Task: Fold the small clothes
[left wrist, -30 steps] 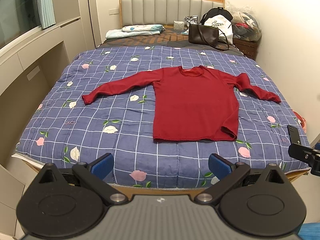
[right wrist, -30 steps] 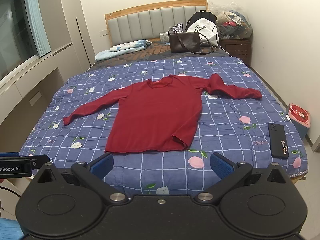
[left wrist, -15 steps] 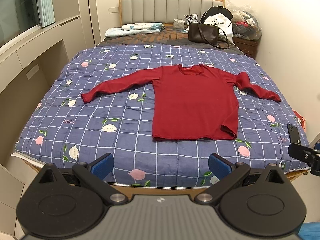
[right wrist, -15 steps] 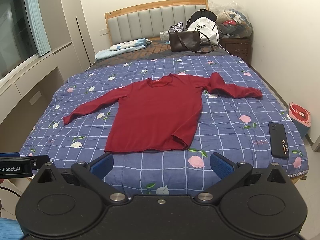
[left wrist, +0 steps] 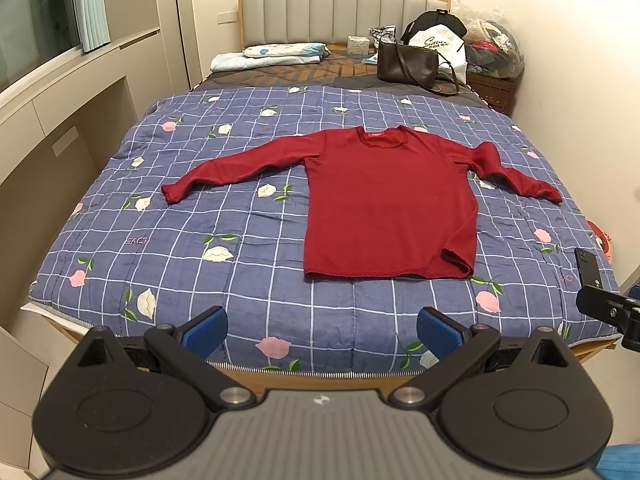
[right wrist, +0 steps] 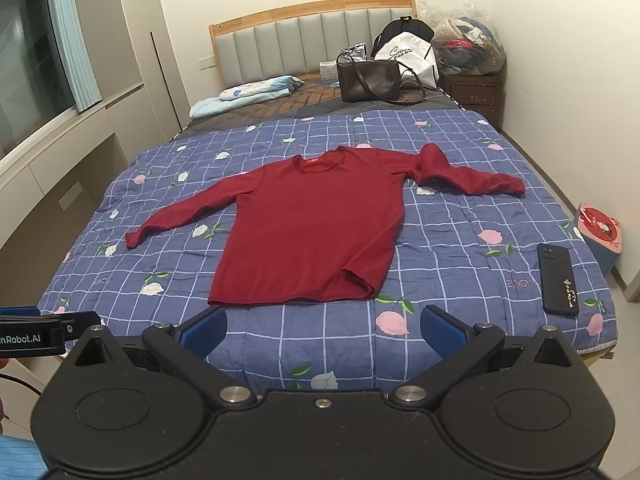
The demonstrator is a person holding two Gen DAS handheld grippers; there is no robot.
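Note:
A dark red long-sleeved sweater (left wrist: 384,204) (right wrist: 312,232) lies flat and face up on the blue checked quilt (left wrist: 256,280) (right wrist: 460,240), both sleeves spread out. Its right sleeve is bunched near the shoulder and its hem corner curls up. My left gripper (left wrist: 322,332) hovers open over the bed's foot edge, well short of the hem. The right gripper (right wrist: 323,330) is open too, just short of the hem, nothing between its blue pads. Each gripper shows at the edge of the other's view.
A black phone (right wrist: 558,278) (left wrist: 588,266) lies on the quilt's near right corner. A brown handbag (left wrist: 408,66), a white bag and folded bedding (left wrist: 268,54) sit by the headboard. Cabinets line the left wall; a nightstand with a clothes bag (right wrist: 472,52) stands far right.
Both views have drifted slightly; the sweater sits a touch higher in the left wrist view. Nothing was grasped, and both grippers stay open.

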